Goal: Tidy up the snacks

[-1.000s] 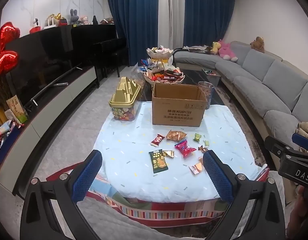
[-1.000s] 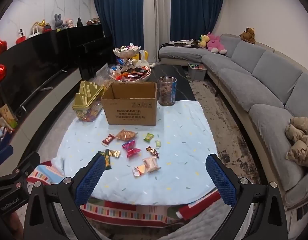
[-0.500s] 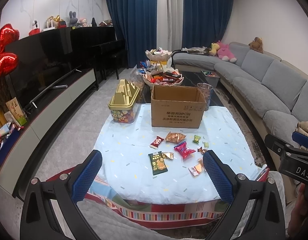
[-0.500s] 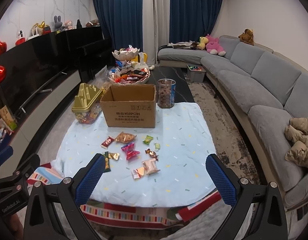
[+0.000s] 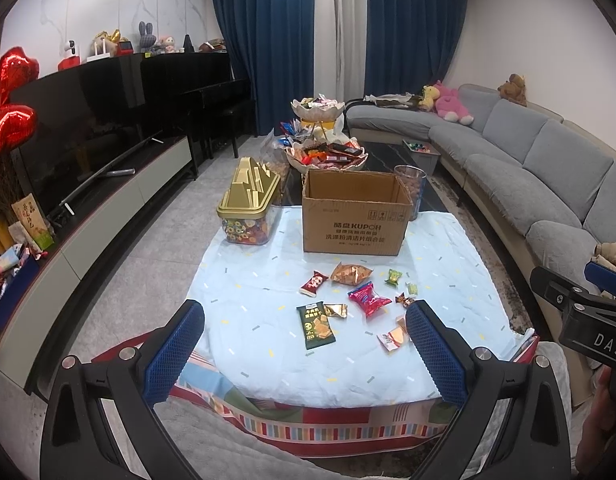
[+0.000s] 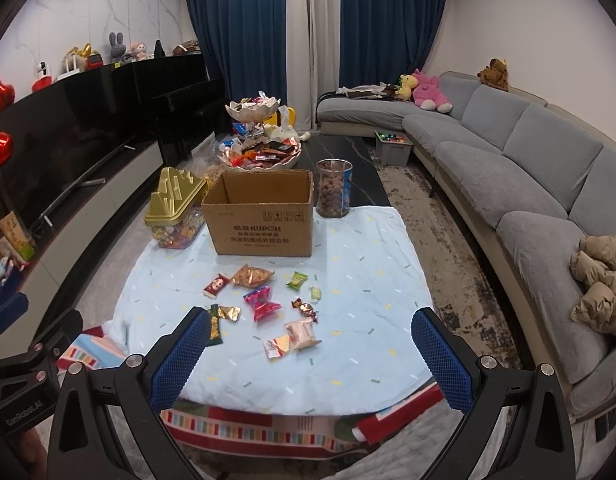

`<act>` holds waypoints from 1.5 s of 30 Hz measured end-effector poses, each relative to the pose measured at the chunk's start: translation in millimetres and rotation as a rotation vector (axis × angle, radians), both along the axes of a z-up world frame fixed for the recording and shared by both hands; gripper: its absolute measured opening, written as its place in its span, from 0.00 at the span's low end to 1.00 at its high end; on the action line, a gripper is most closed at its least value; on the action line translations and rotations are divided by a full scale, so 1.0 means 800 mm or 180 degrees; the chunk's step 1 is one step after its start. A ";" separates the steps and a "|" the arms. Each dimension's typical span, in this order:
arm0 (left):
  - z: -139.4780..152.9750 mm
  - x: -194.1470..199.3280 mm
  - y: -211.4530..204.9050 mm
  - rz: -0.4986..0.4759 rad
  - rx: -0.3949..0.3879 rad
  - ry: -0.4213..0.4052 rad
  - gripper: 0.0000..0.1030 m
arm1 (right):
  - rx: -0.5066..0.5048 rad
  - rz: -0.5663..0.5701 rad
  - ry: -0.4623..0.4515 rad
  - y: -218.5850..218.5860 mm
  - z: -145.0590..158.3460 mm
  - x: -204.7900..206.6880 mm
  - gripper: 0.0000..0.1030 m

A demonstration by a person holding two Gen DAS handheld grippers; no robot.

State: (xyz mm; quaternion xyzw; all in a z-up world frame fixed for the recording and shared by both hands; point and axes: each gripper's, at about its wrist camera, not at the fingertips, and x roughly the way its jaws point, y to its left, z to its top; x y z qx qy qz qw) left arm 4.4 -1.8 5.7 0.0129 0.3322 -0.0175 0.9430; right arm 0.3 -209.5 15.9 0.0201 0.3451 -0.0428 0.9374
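1. Snacks lie loose on a pale blue cloth over a low table, all on the near half, in front of a cardboard box.
2. Cardboard box: flaps open, upright near the cloth's far edge. Its inside is only partly in view; contents cannot be told.
3. Left of the box, just beside it, a clear tub with a gold lid; colourful sweets fill it, lid on.
4. Right of the box and slightly behind, a tall clear jar full of brown round pieces.
5. Behind the box on the dark table, a two-tier bowl stand; both tiers heaped with wrapped sweets.
6. Loose items: green packet, pink packet, orange-brown bag, small red-and-white packet, small green sweet, gold wrapper touching the green packet's upper right corner, pale packet nearest the front edge.
7. Left gripper: fingers spread wide, nothing between them, held off the near edge of the table; green packet sits between the fingertips in view.
8. Right gripper: fingers spread wide, holding nothing, also short of the near edge; pale packet lies in line with its gap.
9. Grey sofa runs along the right; small bin of colourful bits on the floor by it.
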 end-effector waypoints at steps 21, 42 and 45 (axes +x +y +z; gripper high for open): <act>0.000 -0.002 0.000 -0.0002 0.0001 -0.0005 1.00 | -0.0004 0.0000 -0.0003 0.000 -0.001 -0.001 0.99; -0.006 0.002 0.006 -0.0042 0.0070 0.0031 1.00 | 0.0018 -0.0023 0.0128 -0.001 -0.016 0.012 0.99; -0.011 0.008 0.002 -0.0054 0.0104 0.0038 1.00 | 0.0013 -0.0036 0.0138 -0.002 -0.018 0.017 0.99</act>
